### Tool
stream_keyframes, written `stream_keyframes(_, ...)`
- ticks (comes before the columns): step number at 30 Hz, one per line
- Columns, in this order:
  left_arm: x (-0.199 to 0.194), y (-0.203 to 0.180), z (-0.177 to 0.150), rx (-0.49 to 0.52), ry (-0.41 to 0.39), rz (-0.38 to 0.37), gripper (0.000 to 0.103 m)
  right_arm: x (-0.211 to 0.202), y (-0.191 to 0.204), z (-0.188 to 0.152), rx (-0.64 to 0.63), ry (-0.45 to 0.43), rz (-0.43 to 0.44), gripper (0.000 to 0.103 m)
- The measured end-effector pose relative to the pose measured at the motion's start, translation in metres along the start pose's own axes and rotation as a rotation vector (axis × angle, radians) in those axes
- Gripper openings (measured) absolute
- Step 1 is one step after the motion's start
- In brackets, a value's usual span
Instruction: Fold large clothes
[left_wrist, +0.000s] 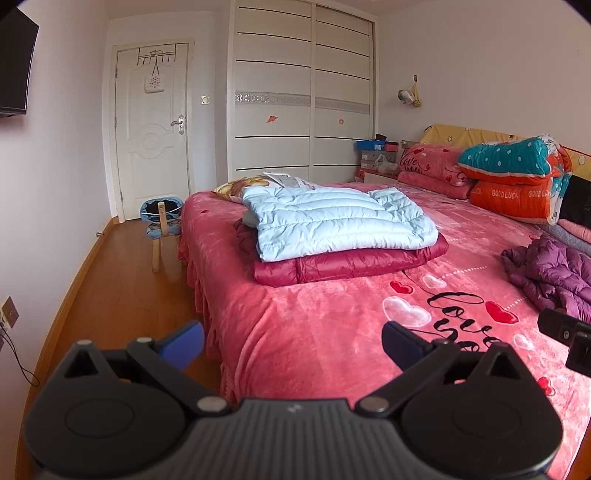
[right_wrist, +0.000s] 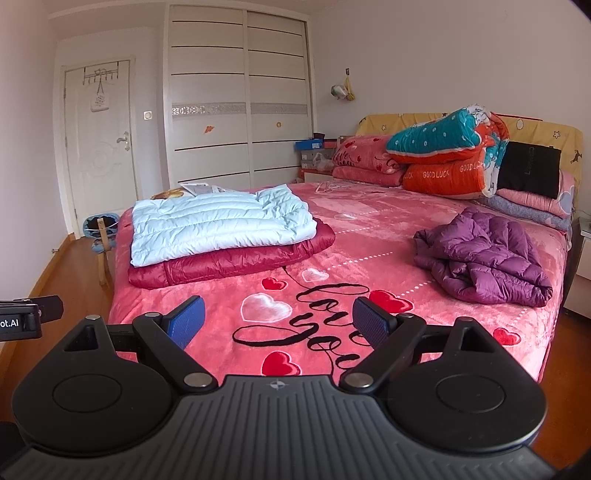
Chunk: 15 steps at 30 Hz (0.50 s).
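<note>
A crumpled purple down jacket lies unfolded on the right side of the pink bed; its edge shows at the right of the left wrist view as the purple jacket. On the bed's far left, a folded light blue down jacket rests on a folded dark red jacket. My right gripper hangs open over the bed's foot, nothing between its blue pads. My left gripper is open too, over the bed's front left corner.
Stacked quilts and pillows fill the headboard end, with a black bag beside them. A small wooden stool stands on the wood floor left of the bed. A white wardrobe and door line the far wall.
</note>
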<state>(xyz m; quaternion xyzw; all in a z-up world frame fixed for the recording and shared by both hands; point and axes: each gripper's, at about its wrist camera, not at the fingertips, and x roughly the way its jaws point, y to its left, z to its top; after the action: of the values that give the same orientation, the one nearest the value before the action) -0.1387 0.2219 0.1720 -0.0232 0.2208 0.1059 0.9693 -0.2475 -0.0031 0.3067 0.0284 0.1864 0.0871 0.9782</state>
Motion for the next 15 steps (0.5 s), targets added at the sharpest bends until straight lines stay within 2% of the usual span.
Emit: stream_keyframes(15, 0.0037, -0.0023, -0.0010, 0.011, 0.005, 0.005, 0.102, -0.0002, -0.0002, -0.0019, 0.003, 0.011, 0.008, 0.103)
